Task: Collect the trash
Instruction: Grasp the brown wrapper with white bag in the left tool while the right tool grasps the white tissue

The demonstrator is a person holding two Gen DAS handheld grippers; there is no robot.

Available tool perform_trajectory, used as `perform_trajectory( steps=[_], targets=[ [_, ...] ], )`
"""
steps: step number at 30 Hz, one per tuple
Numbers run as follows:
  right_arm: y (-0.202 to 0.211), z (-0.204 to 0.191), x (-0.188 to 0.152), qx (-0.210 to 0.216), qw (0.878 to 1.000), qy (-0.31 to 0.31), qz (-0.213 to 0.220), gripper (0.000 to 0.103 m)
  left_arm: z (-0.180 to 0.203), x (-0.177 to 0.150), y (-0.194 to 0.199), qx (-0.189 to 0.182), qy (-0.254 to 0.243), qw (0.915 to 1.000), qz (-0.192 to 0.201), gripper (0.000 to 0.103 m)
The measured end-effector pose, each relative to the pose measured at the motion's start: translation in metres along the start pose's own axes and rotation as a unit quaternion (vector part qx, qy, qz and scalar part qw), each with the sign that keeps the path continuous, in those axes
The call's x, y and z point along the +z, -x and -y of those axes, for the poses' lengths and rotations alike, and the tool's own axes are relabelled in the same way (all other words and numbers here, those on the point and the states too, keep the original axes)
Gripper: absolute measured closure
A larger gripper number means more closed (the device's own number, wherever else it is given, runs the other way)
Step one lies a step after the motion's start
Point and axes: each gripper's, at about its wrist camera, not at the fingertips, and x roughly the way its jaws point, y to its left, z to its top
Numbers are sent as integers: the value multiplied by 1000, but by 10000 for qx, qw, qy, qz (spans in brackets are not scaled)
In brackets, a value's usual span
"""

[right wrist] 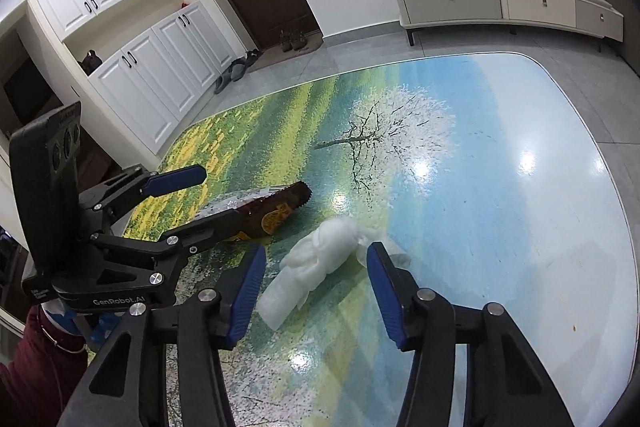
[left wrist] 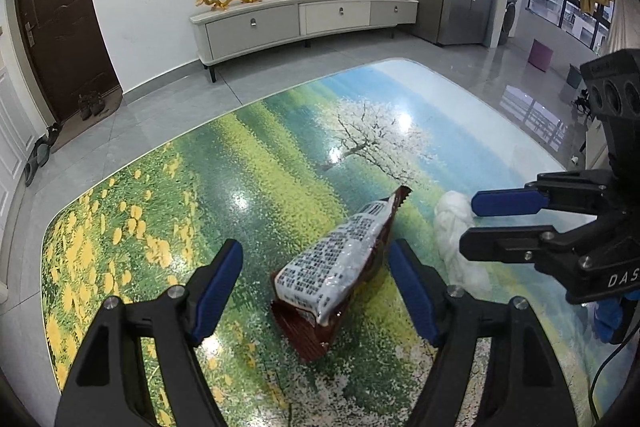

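Counting trash: two pieces lay on the glossy landscape-print table (left wrist: pixel 280 131), one brown snack wrapper (left wrist: pixel 332 267) and one crumpled white tissue (right wrist: pixel 316 259).
Grippers: two, each with two blue-padded fingers.
Left gripper (left wrist: pixel 316 283): jaws stood wide, straddling the wrapper without visibly pressing it.
Right gripper (right wrist: pixel 316 281): jaws moderately open, set either side of the tissue; contact could not be told.
Wrapper direction: long axis ran away from the left camera, serrated end pointing toward the printed tree.
Tissue position: just beside the wrapper, on its right in the left wrist view, lying lengthwise between the right gripper's pads.
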Motion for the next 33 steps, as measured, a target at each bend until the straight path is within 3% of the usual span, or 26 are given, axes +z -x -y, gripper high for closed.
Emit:
perform_trajectory(
  steps=[5, 9, 19, 23, 33],
  targets=[
    [-5, -2, 1, -82, 9998, 118, -99, 55, -2, -1, -7, -61, 55, 9999, -69, 36],
    [-10, -3, 2, -142, 9994, 226, -202, 57, -8, -3, -11, -138, 249, 9995, -114, 46],
    [-13, -3, 0, -120, 9987, 398, -285, 68, -18, -5, -13, -276, 689, 9972, -115, 67],
    [-12, -5, -2, -27, 9988, 382, -308, 76, -14, -7, -10, -169, 754, 9969, -122, 71],
    [-2, -4, -14, 192, 9994, 178, -247, 83, -4, -30, 14, -54, 1215, 9925, -77, 82]
  ],
)
